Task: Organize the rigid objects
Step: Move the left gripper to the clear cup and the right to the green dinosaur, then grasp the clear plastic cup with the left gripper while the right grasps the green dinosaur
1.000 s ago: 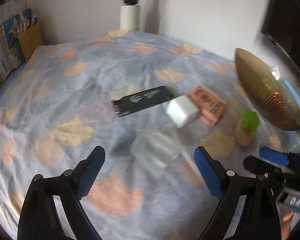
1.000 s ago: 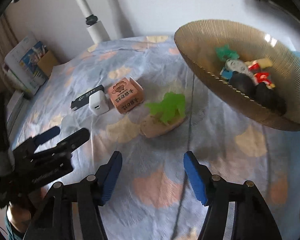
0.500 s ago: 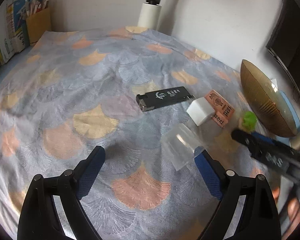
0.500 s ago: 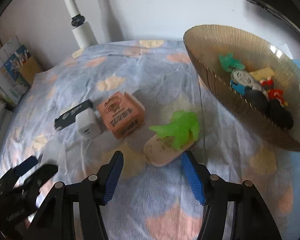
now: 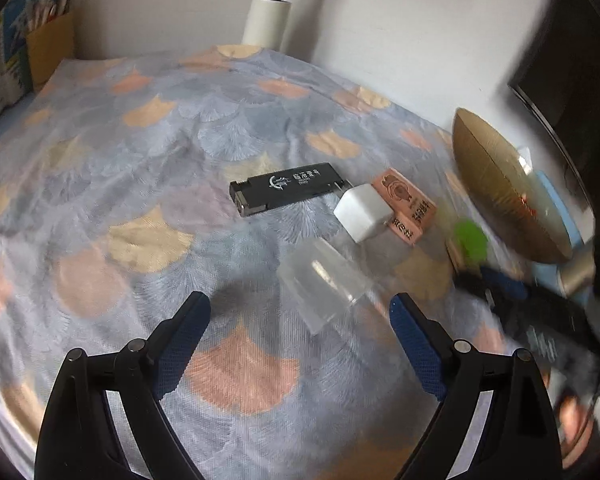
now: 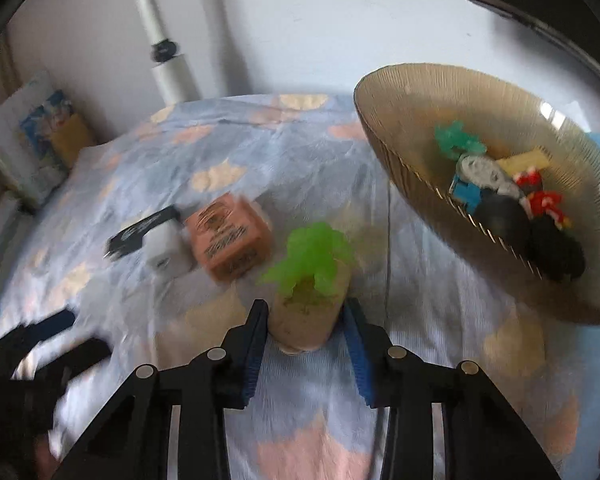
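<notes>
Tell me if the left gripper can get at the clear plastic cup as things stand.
Probably yes: the left gripper is open, and the clear plastic cup lies on its side just ahead of its fingers, with nothing between.

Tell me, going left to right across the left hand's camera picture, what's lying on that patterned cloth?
Black lighter → clear plastic cup → white charger cube → orange box → green toy plant → golden bowl.

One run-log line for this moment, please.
right gripper: fingers around potted plant toy, closing | left gripper: open, facing clear cup | bowl: holds toys
</notes>
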A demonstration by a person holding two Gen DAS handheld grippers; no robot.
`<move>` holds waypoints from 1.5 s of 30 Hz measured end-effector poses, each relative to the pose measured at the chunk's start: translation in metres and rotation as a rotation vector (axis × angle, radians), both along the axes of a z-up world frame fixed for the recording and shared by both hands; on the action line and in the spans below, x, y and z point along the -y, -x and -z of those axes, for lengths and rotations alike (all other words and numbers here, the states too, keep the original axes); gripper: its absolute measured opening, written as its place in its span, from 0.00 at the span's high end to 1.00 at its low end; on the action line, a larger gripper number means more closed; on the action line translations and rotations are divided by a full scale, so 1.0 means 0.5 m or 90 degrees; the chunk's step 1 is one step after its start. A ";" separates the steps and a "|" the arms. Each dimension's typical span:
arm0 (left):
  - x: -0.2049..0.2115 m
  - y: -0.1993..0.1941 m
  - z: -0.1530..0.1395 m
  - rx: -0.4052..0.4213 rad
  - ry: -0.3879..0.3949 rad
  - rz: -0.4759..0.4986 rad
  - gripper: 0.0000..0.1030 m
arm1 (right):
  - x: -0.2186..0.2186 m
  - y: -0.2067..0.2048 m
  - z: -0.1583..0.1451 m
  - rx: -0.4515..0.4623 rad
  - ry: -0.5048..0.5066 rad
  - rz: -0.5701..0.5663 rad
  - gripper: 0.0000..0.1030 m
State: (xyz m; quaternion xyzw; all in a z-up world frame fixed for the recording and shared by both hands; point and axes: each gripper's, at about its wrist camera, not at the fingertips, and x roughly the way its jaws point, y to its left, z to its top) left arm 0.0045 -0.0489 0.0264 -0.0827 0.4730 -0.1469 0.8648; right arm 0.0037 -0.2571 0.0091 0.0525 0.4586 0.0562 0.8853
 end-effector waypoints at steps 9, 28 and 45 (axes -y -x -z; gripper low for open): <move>0.017 -0.012 0.004 0.017 -0.025 -0.010 0.23 | 0.026 0.138 -0.008 -0.024 0.050 -0.163 0.64; 0.009 -0.004 0.005 0.034 -0.036 -0.022 0.42 | -0.065 0.096 -0.022 0.028 0.159 -0.216 0.69; 0.002 0.000 -0.003 0.033 -0.016 -0.035 0.59 | -0.069 0.165 -0.008 0.015 0.087 -0.251 0.69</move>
